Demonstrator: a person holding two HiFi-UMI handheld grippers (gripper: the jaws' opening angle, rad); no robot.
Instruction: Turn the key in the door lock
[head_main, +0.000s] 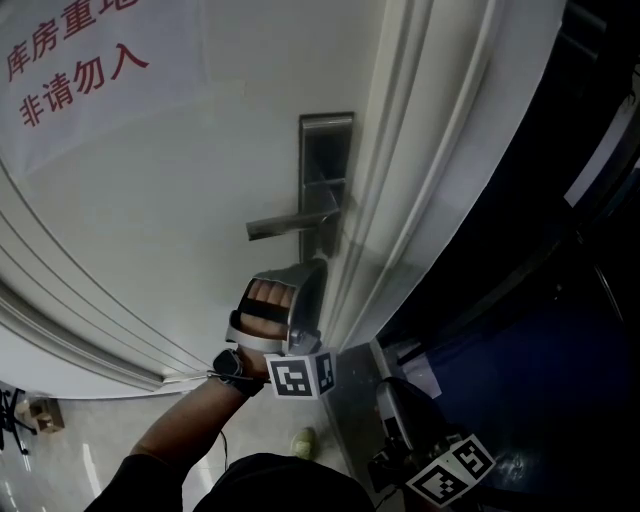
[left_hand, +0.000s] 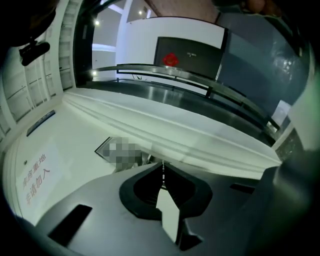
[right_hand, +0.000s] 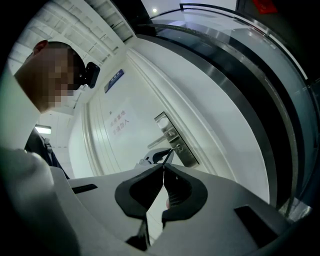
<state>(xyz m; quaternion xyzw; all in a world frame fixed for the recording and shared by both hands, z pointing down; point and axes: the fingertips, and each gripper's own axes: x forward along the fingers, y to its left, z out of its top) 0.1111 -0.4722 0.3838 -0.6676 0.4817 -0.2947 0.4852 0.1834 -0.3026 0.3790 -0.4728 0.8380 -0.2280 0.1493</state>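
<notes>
Key (left_hand: 162, 169): only a thin notched sliver, seen edge-on at centre, low in the left gripper view, apparently seated in the lock plate (head_main: 325, 150) below the lever handle (head_main: 285, 224). Pinched there by the left claw (head_main: 318, 270), tips closed tight on it, pressed up to the plate at mid-frame of the head view, hand (head_main: 262, 300) strapped in behind. Right claw (right_hand: 163, 169) closed too, holding nothing, hanging well back at lower right of the head view, pointed at the white door (head_main: 180, 200).

Likely trouble from here:
- Twisting off-axis and so bending or binding the key.
- Slipping off so narrow a grip under torque.
- Knocking the lever just above while rotating.
- Pulling outward and drawing the key from the cylinder.

Depth of seating not readable here, so worth keeping the wrist square and the squeeze firm.
</notes>
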